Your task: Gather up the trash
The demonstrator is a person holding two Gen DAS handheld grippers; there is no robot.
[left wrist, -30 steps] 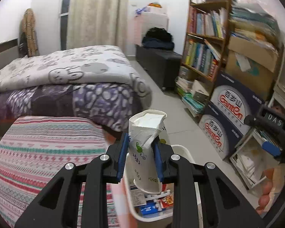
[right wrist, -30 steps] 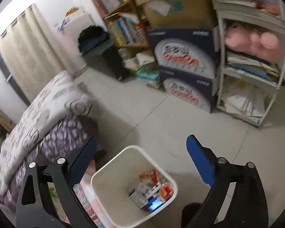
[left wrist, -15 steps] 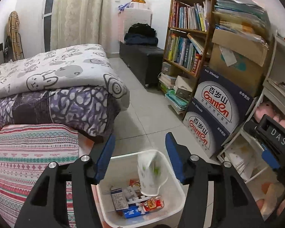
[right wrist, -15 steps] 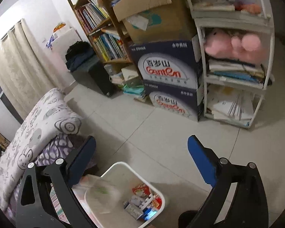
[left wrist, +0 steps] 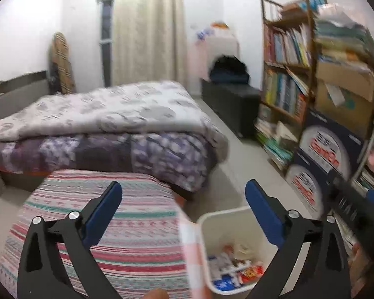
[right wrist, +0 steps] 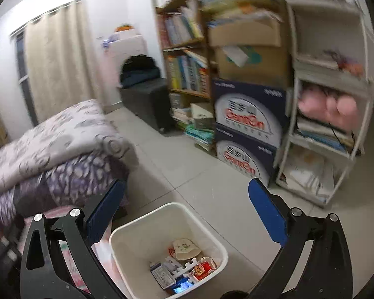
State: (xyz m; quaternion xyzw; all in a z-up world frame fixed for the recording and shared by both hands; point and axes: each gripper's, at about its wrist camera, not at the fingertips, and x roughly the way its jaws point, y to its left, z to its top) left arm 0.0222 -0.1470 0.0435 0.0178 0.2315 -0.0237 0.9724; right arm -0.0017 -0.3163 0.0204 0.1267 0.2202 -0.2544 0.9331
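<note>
Now the paper cup (right wrist: 186,248) lies sideways (mouth down-right) in the bin (right wrist: 137,231).

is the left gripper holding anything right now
No, the left gripper is wide open with nothing between its blue pads, and the paper cup lies in the white bin.

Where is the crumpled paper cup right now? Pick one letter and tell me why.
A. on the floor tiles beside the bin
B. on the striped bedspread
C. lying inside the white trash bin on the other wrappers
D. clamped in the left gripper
C: the right wrist view shows the paper cup lying on its side inside the white trash bin, while the left gripper and right gripper are open and hold nothing.
</note>
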